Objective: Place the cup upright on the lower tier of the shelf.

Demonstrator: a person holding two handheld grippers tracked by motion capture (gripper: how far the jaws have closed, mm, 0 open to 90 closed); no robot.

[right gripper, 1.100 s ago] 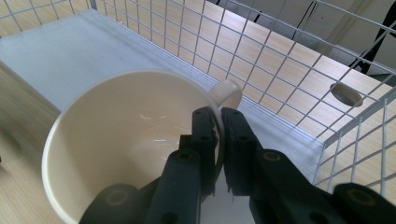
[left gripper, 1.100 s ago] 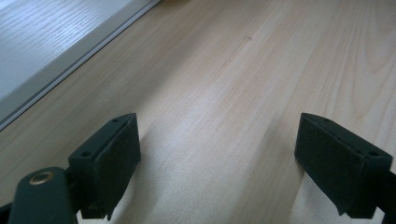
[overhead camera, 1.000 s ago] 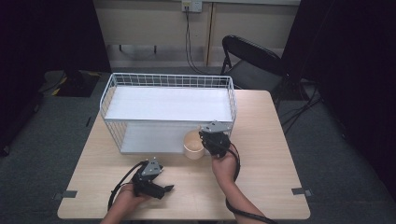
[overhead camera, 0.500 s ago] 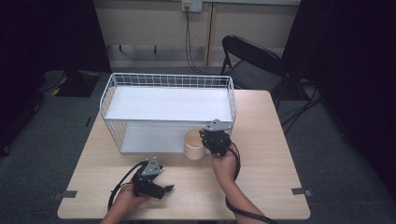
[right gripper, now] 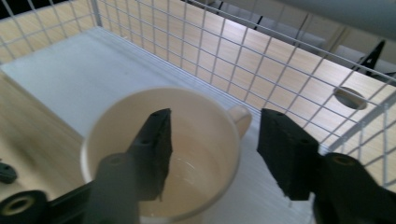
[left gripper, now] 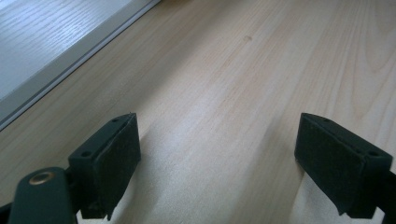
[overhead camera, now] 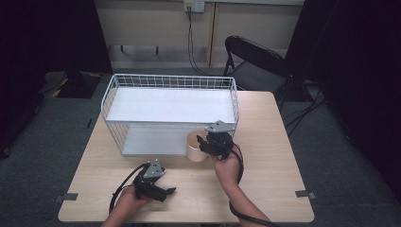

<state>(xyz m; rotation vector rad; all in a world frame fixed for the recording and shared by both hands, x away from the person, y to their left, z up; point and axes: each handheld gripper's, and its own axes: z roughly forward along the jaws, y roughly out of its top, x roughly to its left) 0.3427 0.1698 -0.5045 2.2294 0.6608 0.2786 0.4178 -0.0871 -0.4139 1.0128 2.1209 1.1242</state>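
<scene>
Right claw (right gripper: 212, 154) spread, straddling round glossy cream mug (right gripper: 187, 154) rim; left claw (left gripper: 219, 163) spread over pale woodgrain table (left gripper: 224, 70).

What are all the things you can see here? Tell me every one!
Table: one, light wood, middle of the room.
Wire rack: one, white, two shelves, on the far half of the table.
Mug: one, cream, at the front right corner of the rack's lower shelf; its inside looks empty in the right gripper view.
Folding chair: one, black, behind the table's far right corner.
Cables: dark, hanging from a wall socket at the back.
Left gripper: one, black, open, low over the table's near edge.
Right gripper: one, black, one jaw inside the mug and one outside, not closed on the rim.
</scene>
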